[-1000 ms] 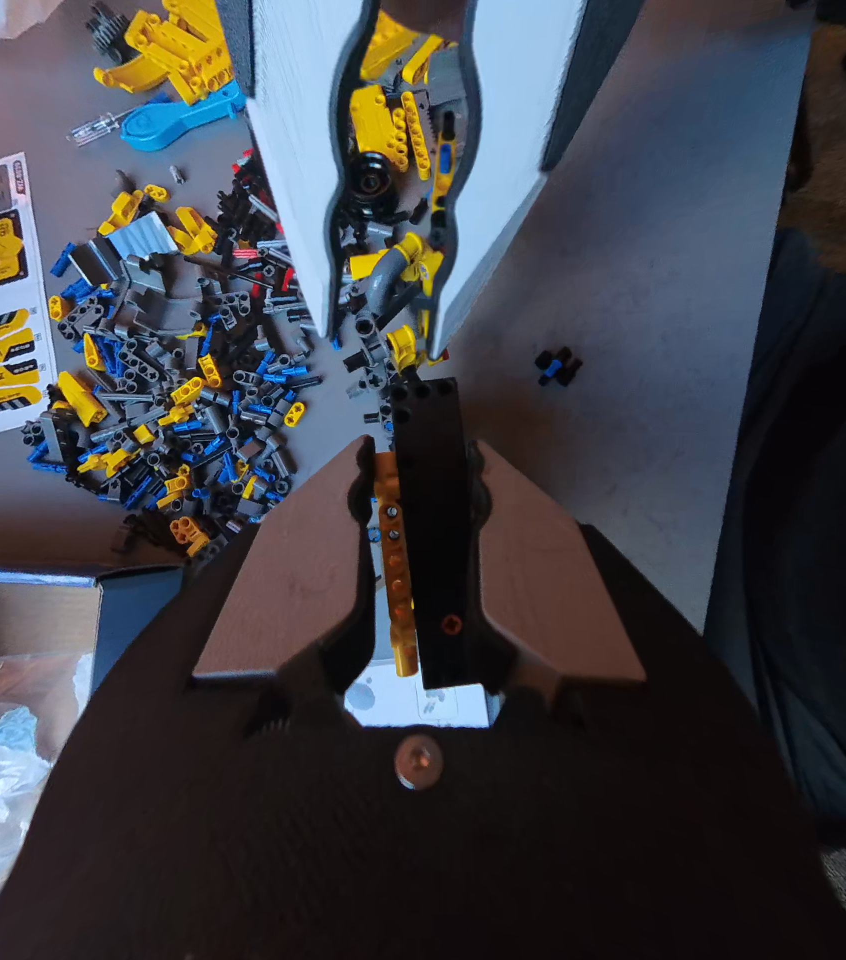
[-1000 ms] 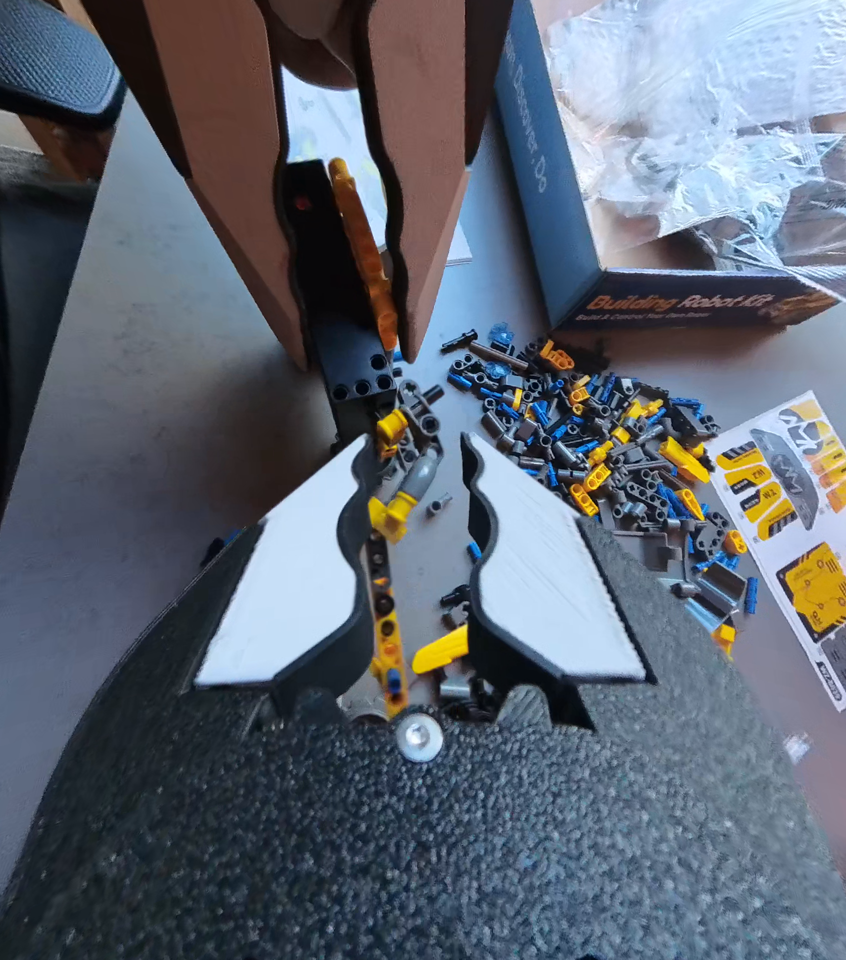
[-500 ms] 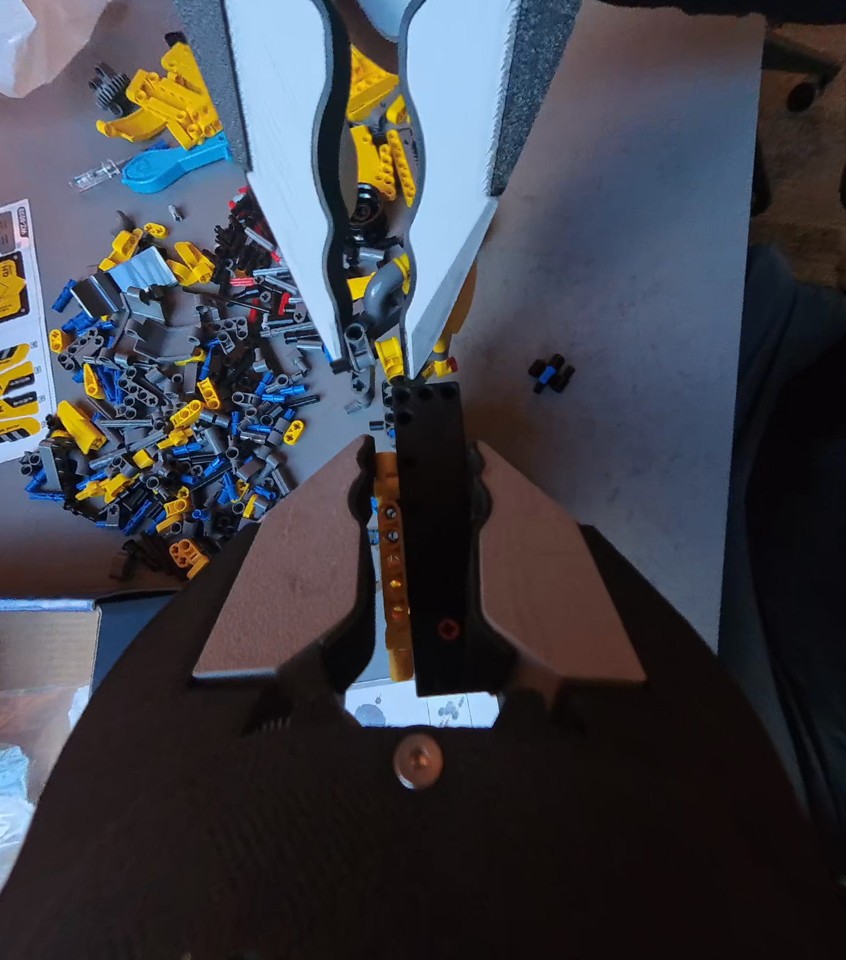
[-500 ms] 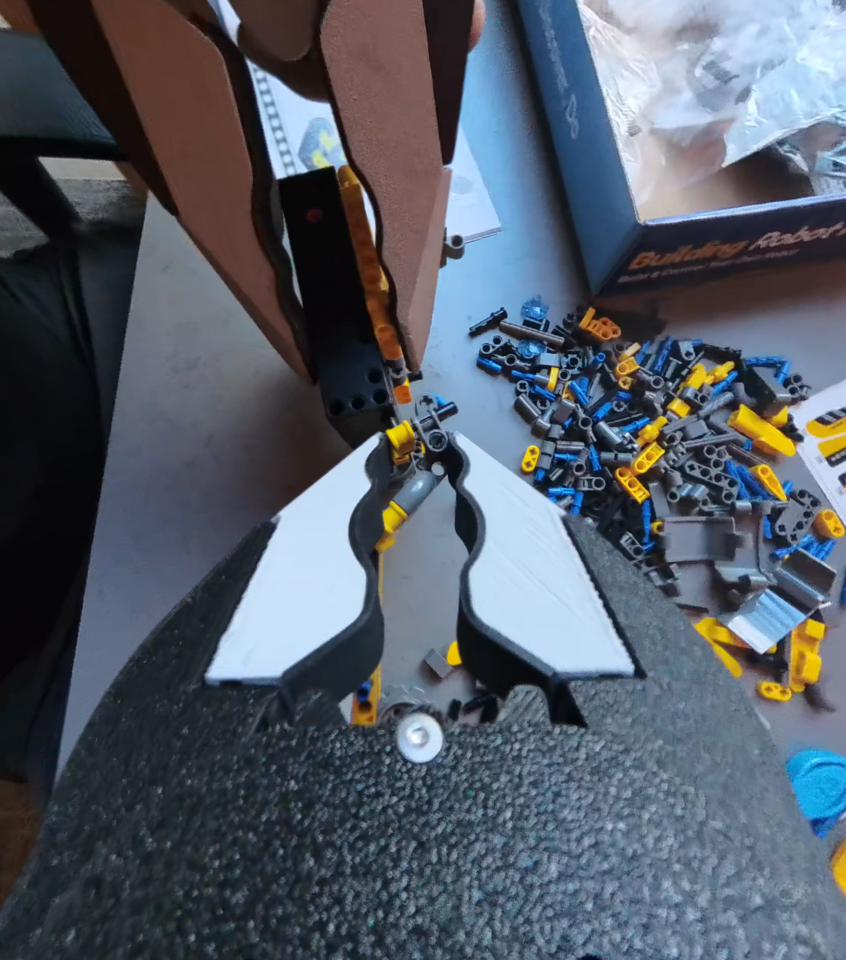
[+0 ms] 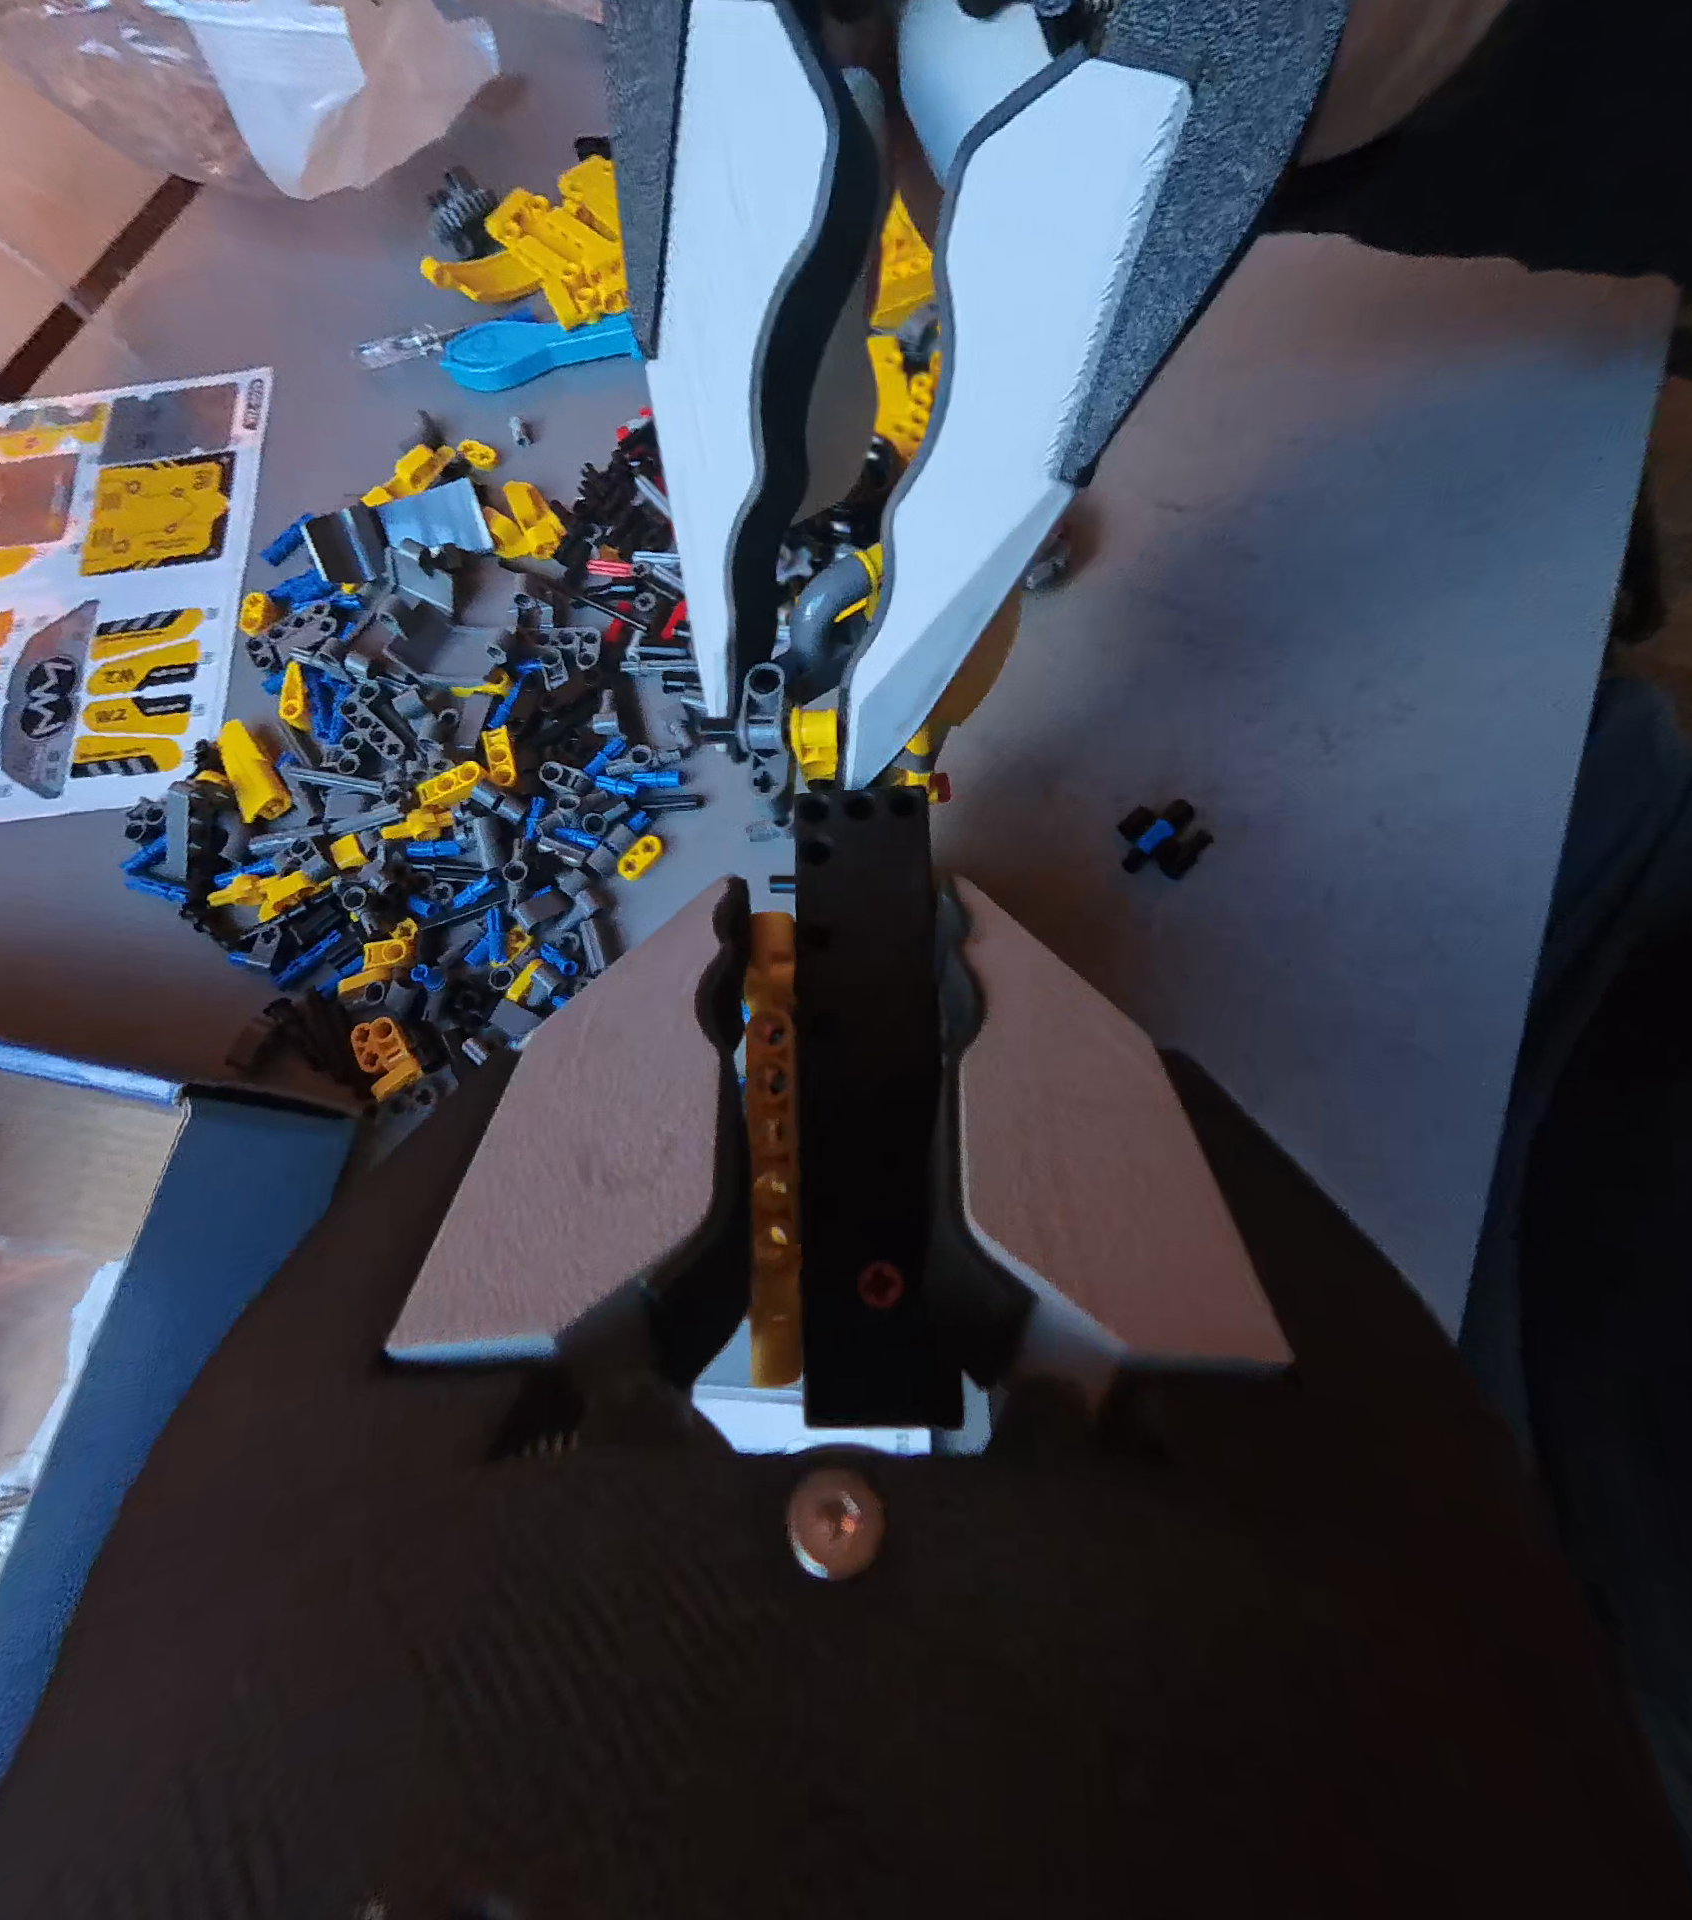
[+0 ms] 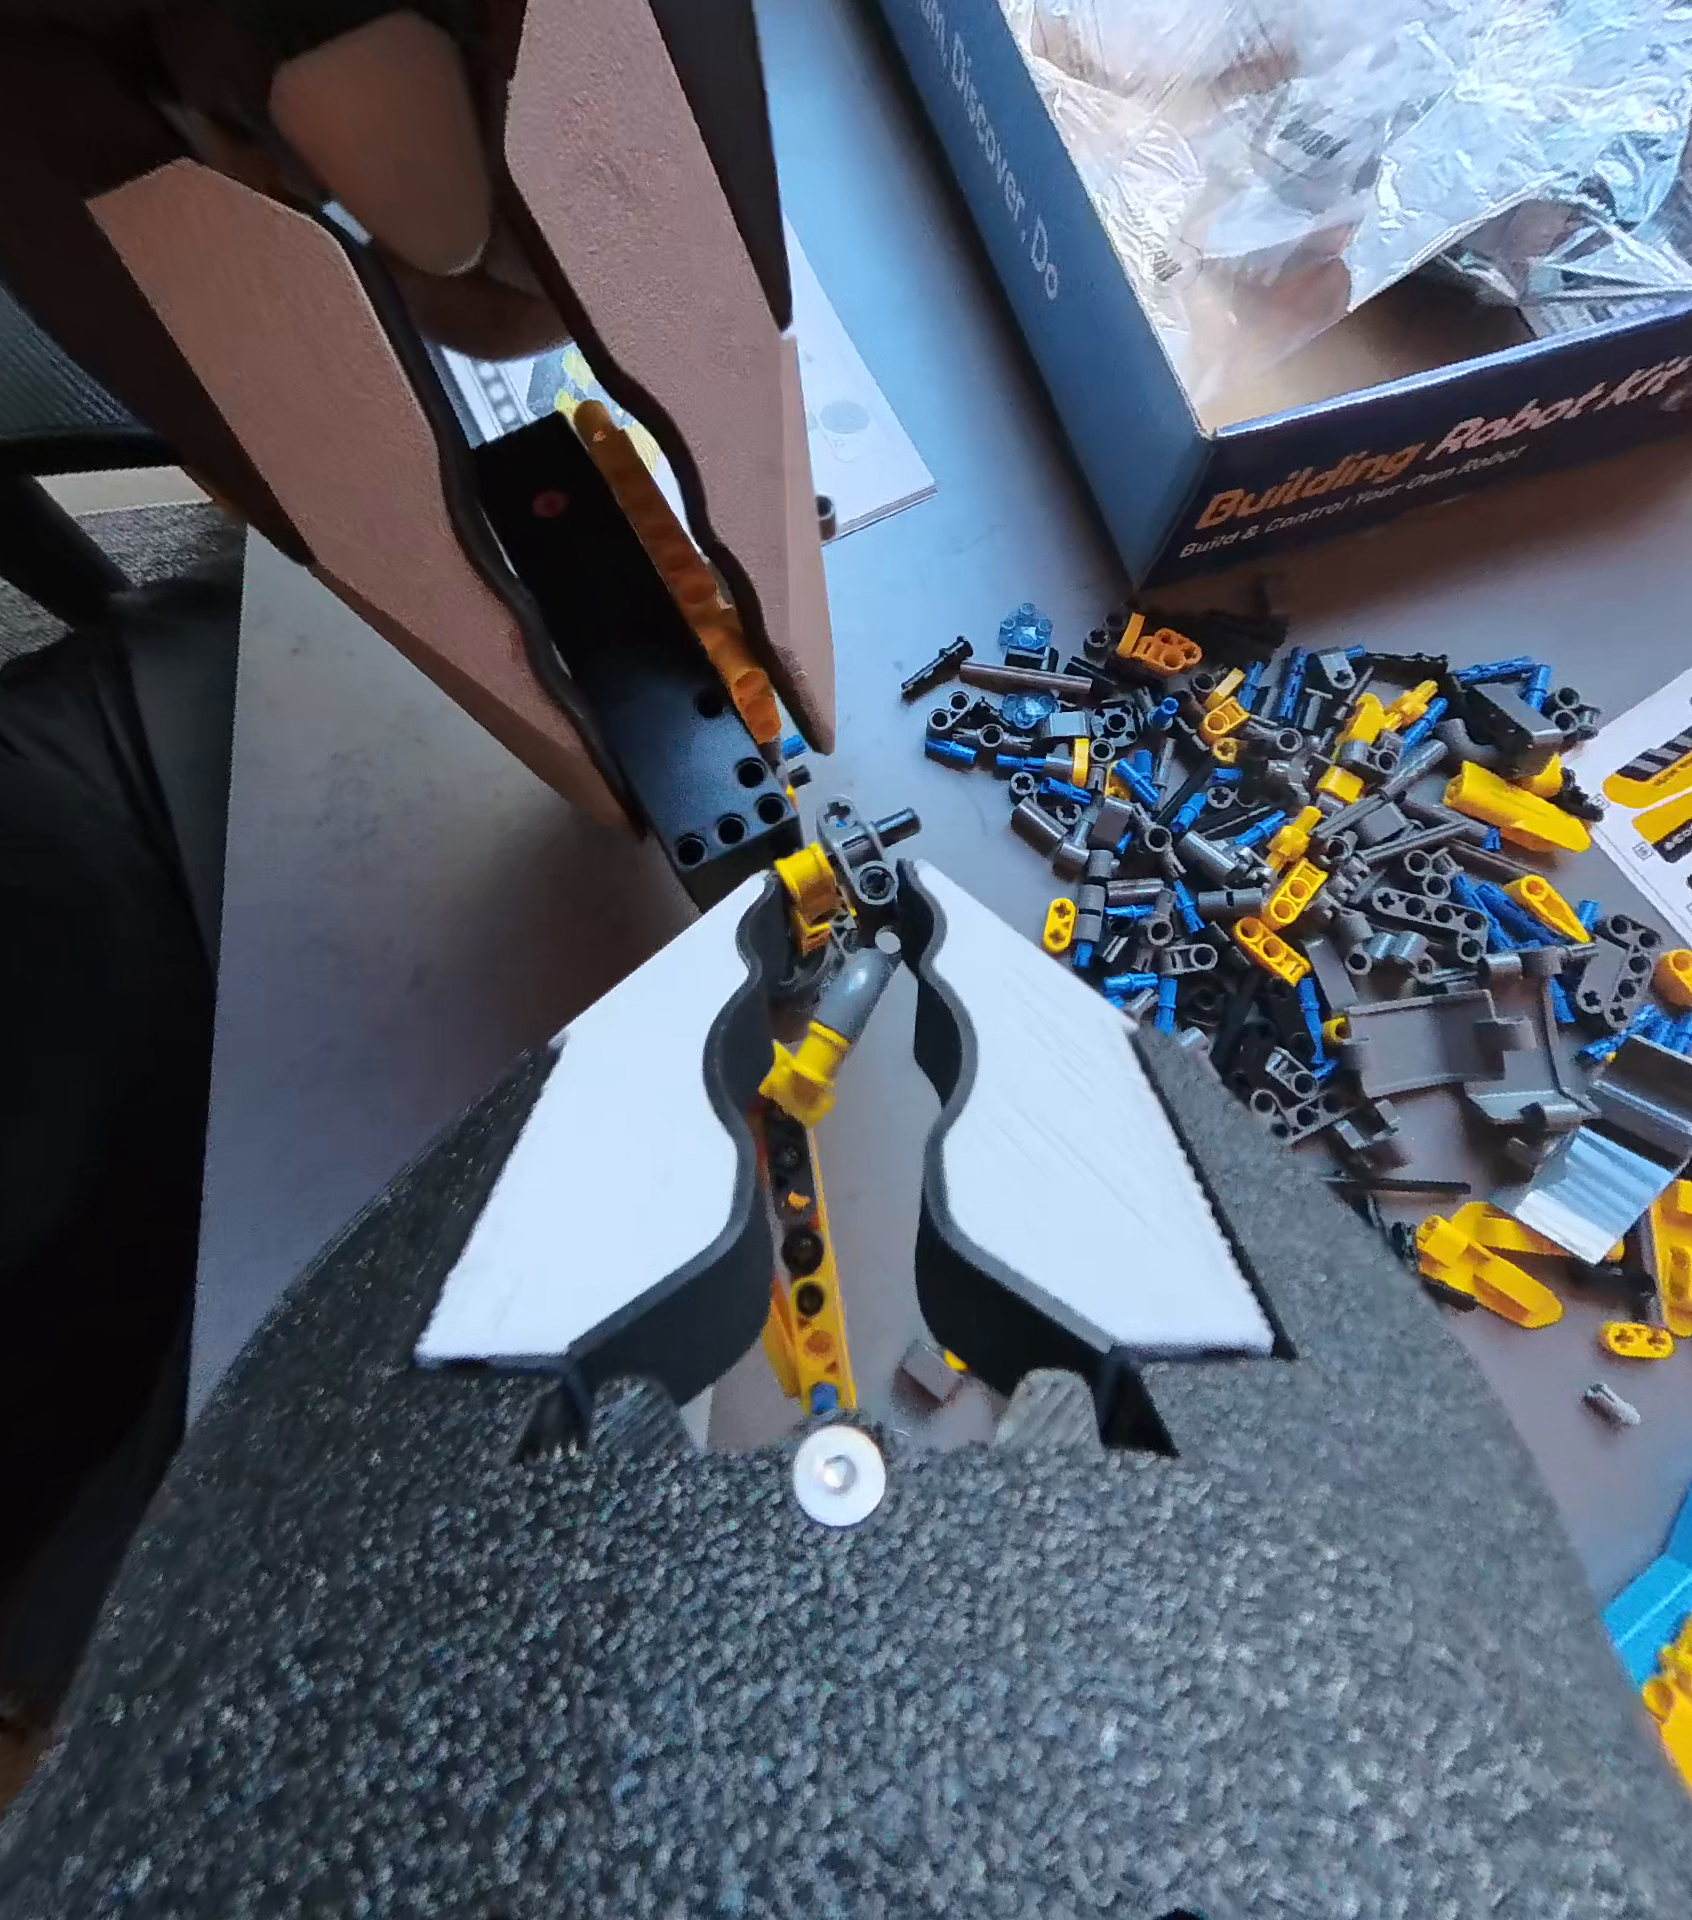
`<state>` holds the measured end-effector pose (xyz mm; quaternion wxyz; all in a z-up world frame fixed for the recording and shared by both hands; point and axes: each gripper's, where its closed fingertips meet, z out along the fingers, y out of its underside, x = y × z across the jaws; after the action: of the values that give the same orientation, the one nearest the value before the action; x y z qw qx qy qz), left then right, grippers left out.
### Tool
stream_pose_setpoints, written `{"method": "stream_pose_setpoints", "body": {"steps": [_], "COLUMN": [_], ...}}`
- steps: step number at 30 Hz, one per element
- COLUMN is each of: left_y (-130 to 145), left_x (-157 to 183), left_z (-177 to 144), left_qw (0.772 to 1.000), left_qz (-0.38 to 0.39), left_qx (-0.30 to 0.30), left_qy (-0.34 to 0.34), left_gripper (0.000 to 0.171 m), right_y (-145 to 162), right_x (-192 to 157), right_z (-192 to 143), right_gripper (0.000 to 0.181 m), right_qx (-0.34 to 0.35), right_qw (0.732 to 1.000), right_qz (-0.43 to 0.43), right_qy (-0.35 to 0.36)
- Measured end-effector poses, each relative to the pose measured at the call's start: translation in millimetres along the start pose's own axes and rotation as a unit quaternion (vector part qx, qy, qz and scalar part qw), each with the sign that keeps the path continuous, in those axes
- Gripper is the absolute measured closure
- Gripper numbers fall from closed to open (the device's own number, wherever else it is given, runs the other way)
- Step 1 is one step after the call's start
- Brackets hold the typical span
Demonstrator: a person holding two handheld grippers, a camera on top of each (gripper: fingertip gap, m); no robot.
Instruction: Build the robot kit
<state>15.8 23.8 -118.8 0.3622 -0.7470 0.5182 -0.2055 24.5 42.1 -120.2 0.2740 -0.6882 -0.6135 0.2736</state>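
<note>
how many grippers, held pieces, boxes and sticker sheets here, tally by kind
grippers: 2, left gripper and right gripper
held pieces: 2, black block and yellow-grey assembly
boxes: 1, blue box
sticker sheets: 1, sticker sheet
total: 6

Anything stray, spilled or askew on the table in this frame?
One small black-and-blue connector cluster lies alone on the grey table, apart from the loose heap of blue, yellow and grey building pieces. Crumpled clear plastic bags overflow the open blue cardboard box. Nothing looks damaged.
</note>
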Motion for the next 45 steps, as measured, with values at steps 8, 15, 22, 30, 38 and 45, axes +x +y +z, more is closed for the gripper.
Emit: {"method": "stream_pose_setpoints", "body": {"steps": [8, 15, 22, 30, 38, 45], "left_y": [-1.2, -4.7, -5.5, -5.6, -5.7, -4.6], "left_x": [-6.9, -5.8, -4.9, -2.6, -6.4, -5.3], "left_z": [1.1, 4.7, 5.1, 3.7, 4.2, 2.3], "left_qw": [0.998, 0.998, 0.998, 0.998, 0.997, 0.996], "left_qz": [-0.052, -0.036, -0.046, -0.037, -0.060, -0.064], "left_qx": [0.032, 0.032, 0.040, 0.054, 0.055, 0.061], "left_qy": [-0.030, -0.035, -0.031, -0.010, -0.006, -0.008], "left_gripper": [0.139, 0.139, 0.139, 0.139, 0.139, 0.138], "right_y": [-5.5, -1.3, 7.7, 10.5, -2.9, -18.9], "right_x": [3.3, 10.4, 7.3, 18.1, 35.1, -42.1], "right_z": [4.8, -25.8, -23.2, -9.7, -46.8, -48.2], "right_gripper": [0.162, 0.154, 0.153, 0.159, 0.130, 0.127], "right_qx": [0.038, 0.001, -0.056, -0.164, -0.087, 0.242], "right_qw": [0.997, 0.999, 0.994, 0.974, 0.989, 0.951], "right_qz": [0.054, 0.025, 0.014, -0.119, -0.057, 0.135], "right_qy": [-0.029, -0.026, -0.092, -0.100, 0.108, 0.134]}}
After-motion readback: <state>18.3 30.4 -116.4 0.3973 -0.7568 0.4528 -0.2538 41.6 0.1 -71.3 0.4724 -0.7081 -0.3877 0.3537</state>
